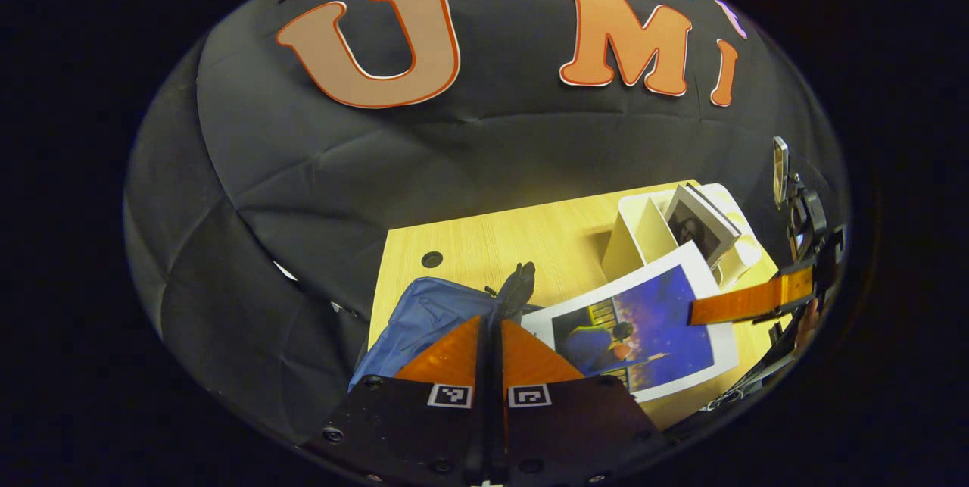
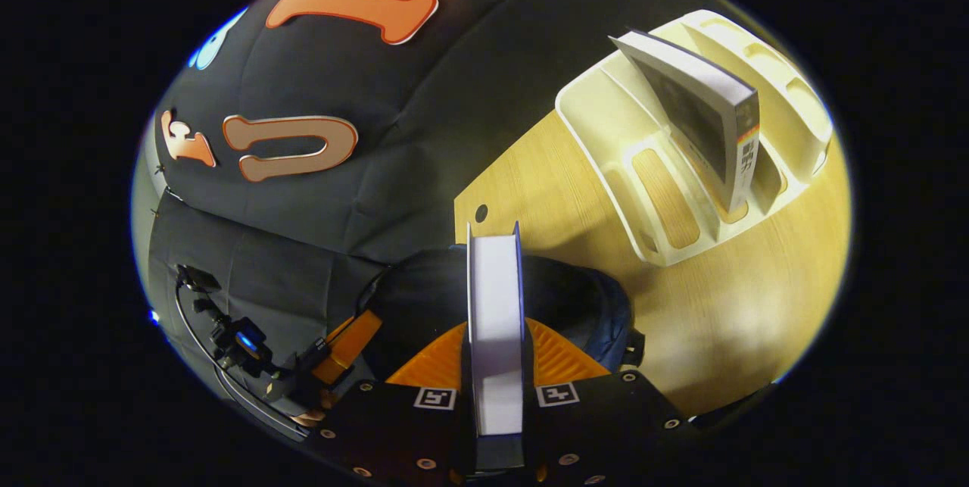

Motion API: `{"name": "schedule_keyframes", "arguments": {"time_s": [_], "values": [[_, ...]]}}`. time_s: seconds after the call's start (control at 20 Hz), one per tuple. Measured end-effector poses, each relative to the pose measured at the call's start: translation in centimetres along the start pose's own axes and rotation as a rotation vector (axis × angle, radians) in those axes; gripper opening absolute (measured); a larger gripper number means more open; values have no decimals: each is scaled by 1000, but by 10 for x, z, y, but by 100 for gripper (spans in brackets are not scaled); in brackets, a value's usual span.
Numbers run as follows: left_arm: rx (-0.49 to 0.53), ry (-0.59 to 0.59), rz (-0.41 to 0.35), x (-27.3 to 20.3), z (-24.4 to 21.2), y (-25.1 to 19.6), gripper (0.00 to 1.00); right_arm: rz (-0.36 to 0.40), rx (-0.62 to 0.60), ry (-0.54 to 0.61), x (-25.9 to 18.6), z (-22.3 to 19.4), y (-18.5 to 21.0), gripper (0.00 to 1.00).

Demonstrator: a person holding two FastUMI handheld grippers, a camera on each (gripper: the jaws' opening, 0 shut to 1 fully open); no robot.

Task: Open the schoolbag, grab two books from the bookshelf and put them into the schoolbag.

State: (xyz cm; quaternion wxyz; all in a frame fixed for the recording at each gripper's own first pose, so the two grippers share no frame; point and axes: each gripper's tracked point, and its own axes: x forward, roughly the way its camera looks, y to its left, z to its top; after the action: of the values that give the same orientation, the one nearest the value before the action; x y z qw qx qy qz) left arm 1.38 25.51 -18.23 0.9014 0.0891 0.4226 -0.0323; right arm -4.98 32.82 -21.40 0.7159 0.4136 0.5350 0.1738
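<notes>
- blue fabric of the schoolbag [image 1: 424,320] is lying at the left of the wooden table [image 1: 484,245], with the left gripper [image 1: 492,332] pinching its fingers together on the bag's dark top strap or zip pull [image 1: 518,286].
- the right gripper [image 2: 496,354] is clamping a white-edged book [image 2: 496,305] edge-on, its long axis running forward over the bag's dark opening [image 2: 560,298] just below and ahead.
- the white bookshelf [image 2: 606,131] is standing farther right, with a second book [image 2: 704,116] leaning in a slot.
</notes>
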Motion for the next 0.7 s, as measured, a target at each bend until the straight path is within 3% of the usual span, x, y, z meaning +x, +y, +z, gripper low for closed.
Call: {"name": "schedule_keyframes", "arguments": {"time_s": [0.7], "values": [[-16, 23, -88, -5, -4, -28, 2, 30, 135, -65, 85, -38, -7, 23]]}}
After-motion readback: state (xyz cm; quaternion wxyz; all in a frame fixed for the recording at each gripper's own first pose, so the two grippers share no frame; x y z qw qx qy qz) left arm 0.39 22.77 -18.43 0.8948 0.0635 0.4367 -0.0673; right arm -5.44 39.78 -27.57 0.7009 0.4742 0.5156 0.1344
